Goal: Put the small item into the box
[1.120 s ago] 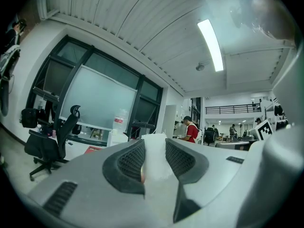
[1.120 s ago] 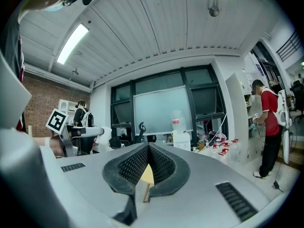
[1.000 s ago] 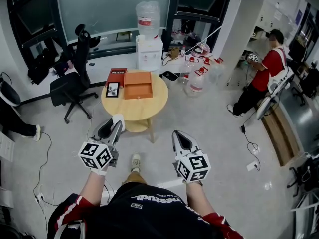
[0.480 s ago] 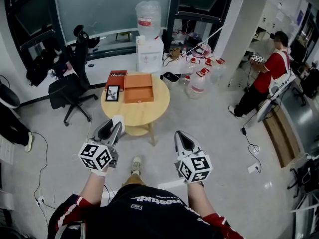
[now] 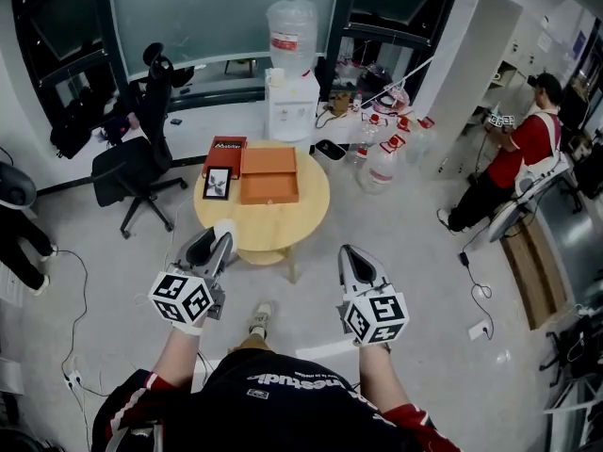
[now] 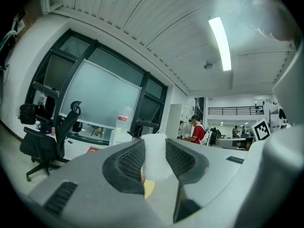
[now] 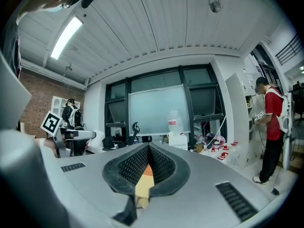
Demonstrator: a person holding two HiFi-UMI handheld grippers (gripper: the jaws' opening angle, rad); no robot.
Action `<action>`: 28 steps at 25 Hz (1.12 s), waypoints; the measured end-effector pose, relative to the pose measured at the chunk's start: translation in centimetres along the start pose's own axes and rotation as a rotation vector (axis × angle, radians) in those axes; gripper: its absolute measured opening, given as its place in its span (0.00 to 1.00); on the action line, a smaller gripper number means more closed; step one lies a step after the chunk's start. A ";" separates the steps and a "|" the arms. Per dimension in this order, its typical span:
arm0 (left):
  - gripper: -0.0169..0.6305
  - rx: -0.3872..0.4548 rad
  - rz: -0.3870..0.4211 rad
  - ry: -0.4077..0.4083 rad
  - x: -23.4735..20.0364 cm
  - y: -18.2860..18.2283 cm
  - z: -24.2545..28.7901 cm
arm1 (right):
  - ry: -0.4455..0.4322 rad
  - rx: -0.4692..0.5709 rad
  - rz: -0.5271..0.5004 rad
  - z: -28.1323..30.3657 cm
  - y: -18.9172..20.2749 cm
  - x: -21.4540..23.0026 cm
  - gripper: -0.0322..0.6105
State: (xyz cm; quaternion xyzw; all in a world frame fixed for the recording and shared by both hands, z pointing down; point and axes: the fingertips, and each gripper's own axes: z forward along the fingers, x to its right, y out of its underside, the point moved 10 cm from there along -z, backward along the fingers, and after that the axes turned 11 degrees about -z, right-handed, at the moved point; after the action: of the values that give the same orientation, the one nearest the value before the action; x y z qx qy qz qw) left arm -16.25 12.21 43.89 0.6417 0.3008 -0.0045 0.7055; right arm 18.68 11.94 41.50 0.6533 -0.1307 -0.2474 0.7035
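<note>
Carrier: stepped slightly nearer the round counter | left tool and right tool: carried forward with the step, the right one now a touch further right | dark-trousered legs at far left: walked further left, towards the edge of the room

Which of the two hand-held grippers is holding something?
The left hand-held gripper: a small white item is pinched between its jaws. The right hand-held gripper has its jaws together with nothing between them.
</note>
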 end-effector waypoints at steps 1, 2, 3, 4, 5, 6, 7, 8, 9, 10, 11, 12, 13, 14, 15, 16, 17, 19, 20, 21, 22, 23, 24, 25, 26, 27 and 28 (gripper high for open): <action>0.25 0.003 -0.002 -0.004 -0.5 -0.2 0.4 | -0.004 0.000 -0.005 0.6 -0.2 0.1 0.09; 0.25 0.005 -0.005 -0.009 -1.0 -0.3 0.8 | -0.006 -0.001 -0.009 1.1 -0.3 0.4 0.09; 0.25 0.008 -0.008 -0.012 -1.4 -0.4 1.3 | -0.008 -0.003 -0.011 1.7 -0.4 0.7 0.09; 0.25 0.010 -0.011 -0.015 -1.9 -0.5 1.8 | -0.008 -0.006 -0.011 2.4 -0.4 1.0 0.09; 0.25 0.012 -0.014 -0.017 -2.3 -0.6 2.4 | -0.009 -0.010 -0.010 3.1 -0.4 1.4 0.09; 0.25 0.011 -0.015 -0.018 -2.8 -0.7 2.9 | -0.010 -0.013 -0.009 3.9 -0.4 1.7 0.09; 0.25 0.009 -0.015 -0.020 -3.3 -0.8 3.5 | -0.011 -0.016 -0.009 4.7 -0.4 2.0 0.09; 0.25 0.004 -0.016 -0.020 -3.8 -0.9 4.0 | -0.011 -0.019 -0.009 5.5 -0.5 2.2 0.09; 0.25 -0.001 -0.019 -0.021 -4.3 -1.0 4.5 | -0.009 -0.020 -0.010 6.3 -0.6 2.4 0.09; 0.25 -0.006 -0.022 -0.021 -4.8 -1.2 5.1 | -0.009 -0.022 -0.007 7.0 -0.7 2.5 0.09; 0.25 -0.010 -0.025 -0.020 -5.3 -1.4 5.6 | -0.009 -0.023 -0.003 7.7 -0.9 2.6 0.09; 0.25 -0.011 -0.025 -0.019 -5.7 -1.8 6.3 | -0.013 -0.025 0.000 8.4 -1.1 2.8 0.09; 0.25 -0.010 -0.024 -0.017 -6.0 -2.2 7.0 | -0.018 -0.028 0.000 9.1 -1.2 2.9 0.09; 0.25 -0.008 -0.022 -0.015 -6.4 -2.7 7.7 | -0.023 -0.030 -0.001 9.9 -1.4 3.0 0.09; 0.25 -0.008 -0.020 -0.012 -6.7 -3.1 8.4 | -0.024 -0.033 -0.002 10.6 -1.6 3.2 0.09; 0.25 -0.008 -0.019 -0.008 -7.1 -3.4 9.2 | -0.024 -0.034 -0.001 11.3 -1.7 3.4 0.09; 0.25 -0.010 -0.017 -0.003 -7.5 -3.7 9.9 | -0.023 -0.036 0.001 12.1 -1.9 3.5 0.09; 0.25 -0.015 -0.014 0.006 -8.5 -4.4 11.2 | -0.024 -0.039 0.001 13.8 -2.3 3.7 0.09; 0.25 -0.018 -0.013 0.011 -9.0 -4.7 11.8 | -0.023 -0.040 0.002 14.6 -2.5 3.9 0.09; 0.25 -0.021 -0.014 0.016 -9.5 -4.9 12.6 | -0.022 -0.040 0.004 15.3 -2.6 4.1 0.09; 0.25 -0.024 -0.014 0.020 -10.0 -5.2 13.3 | -0.021 -0.040 0.006 16.1 -2.8 4.3 0.09; 0.25 -0.027 -0.014 0.025 -10.5 -5.4 14.1 | -0.020 -0.041 0.006 16.9 -2.9 4.5 0.09; 0.25 -0.030 -0.015 0.030 -11.1 -5.7 14.9 | -0.020 -0.043 0.005 17.8 -3.0 4.6 0.09; 0.25 -0.033 -0.015 0.035 -11.6 -5.9 15.7 | -0.020 -0.045 0.005 18.6 -3.1 4.7 0.09; 0.25 -0.036 -0.017 0.040 -12.1 -6.1 16.5 | -0.020 -0.048 0.005 19.4 -3.2 4.7 0.09; 0.25 -0.039 -0.019 0.047 -12.7 -6.4 17.3 | -0.018 -0.051 0.005 20.2 -3.3 4.7 0.09; 0.25 -0.042 -0.020 0.054 -13.2 -6.6 18.1 | -0.015 -0.053 0.004 21.0 -3.5 4.8 0.09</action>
State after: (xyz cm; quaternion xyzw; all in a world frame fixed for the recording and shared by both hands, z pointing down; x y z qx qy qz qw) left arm -22.10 -10.41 43.49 0.6235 0.3261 0.0119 0.7105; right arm 11.49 -8.56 39.79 0.6322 -0.1308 -0.2545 0.7200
